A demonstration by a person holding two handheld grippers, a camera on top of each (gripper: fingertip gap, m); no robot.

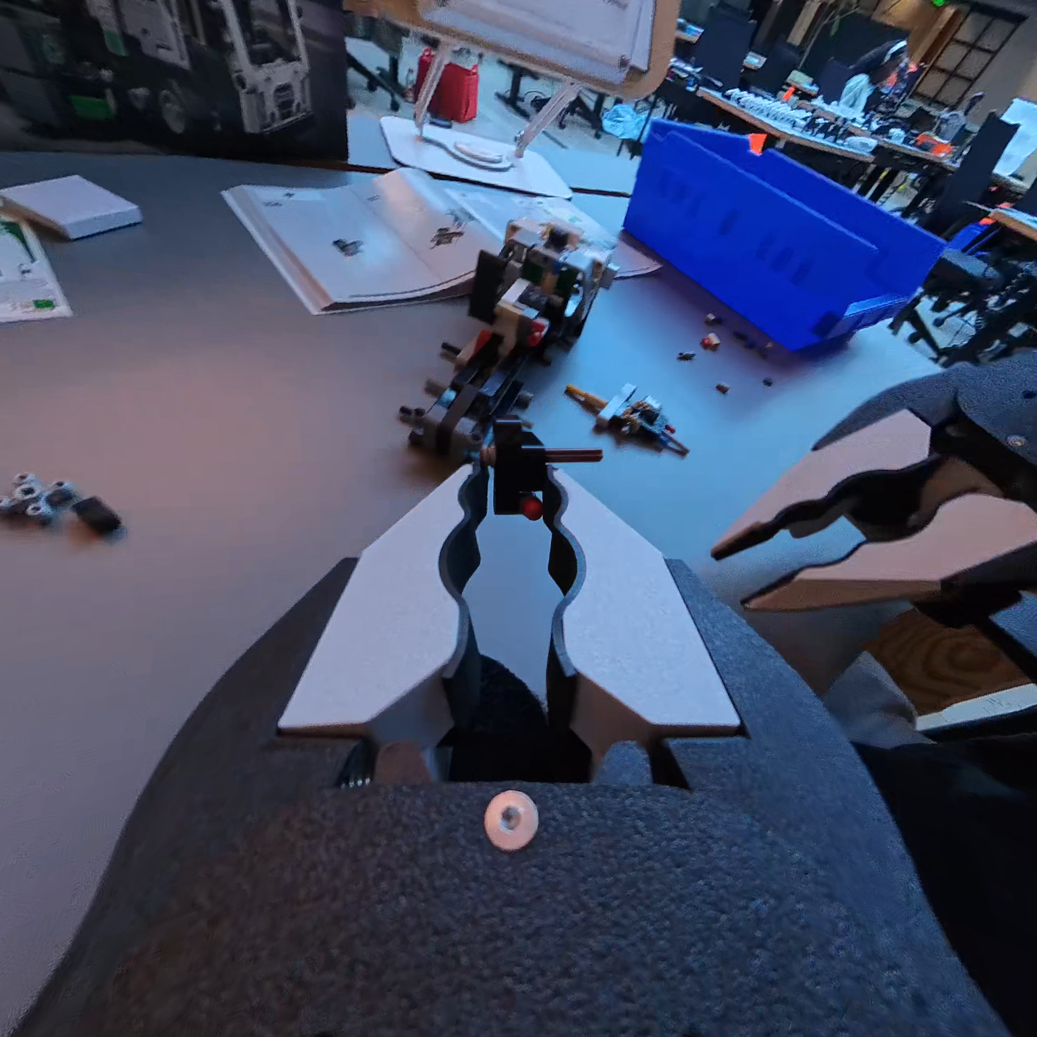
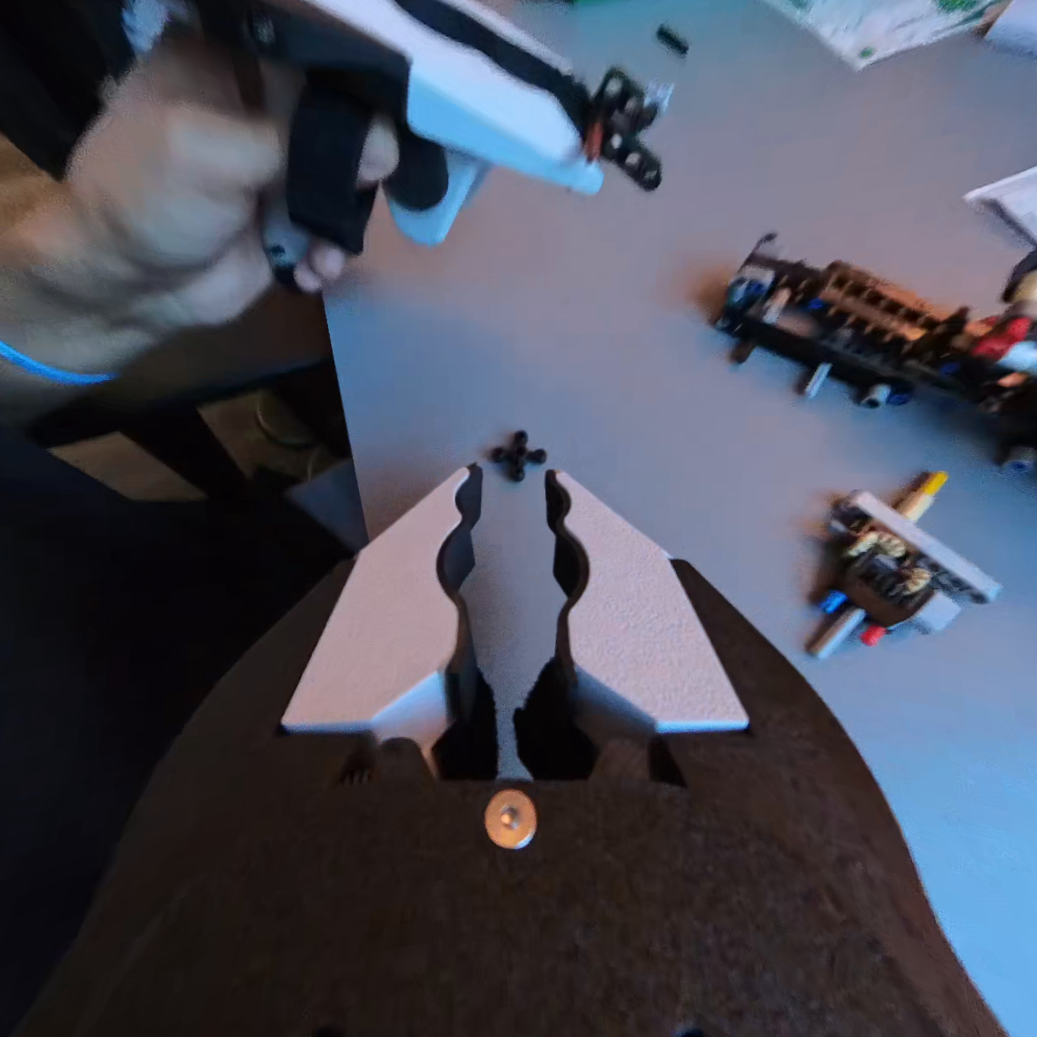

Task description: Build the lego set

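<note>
My left gripper (image 1: 515,488) is shut on a small black Lego piece (image 1: 516,454) with a brown axle and a red pin, held above the table just short of the long dark chassis build (image 1: 505,336). The right wrist view shows it too, with its piece (image 2: 623,120). My right gripper (image 2: 513,477) is open and empty, low over the table. A small black cross-shaped piece (image 2: 519,454) lies just beyond its fingertips. The chassis (image 2: 842,331) and a small grey sub-assembly (image 2: 898,567) lie to its right. The right gripper also shows in the left wrist view (image 1: 729,578).
An open instruction booklet (image 1: 365,241) lies behind the chassis. A blue bin (image 1: 774,241) stands at the back right with several loose bits in front. A pile of small grey parts (image 1: 39,499) lies at the left. The table edge (image 2: 342,393) runs left of my right gripper. The grippers' ends are close to 11 centimeters from one another.
</note>
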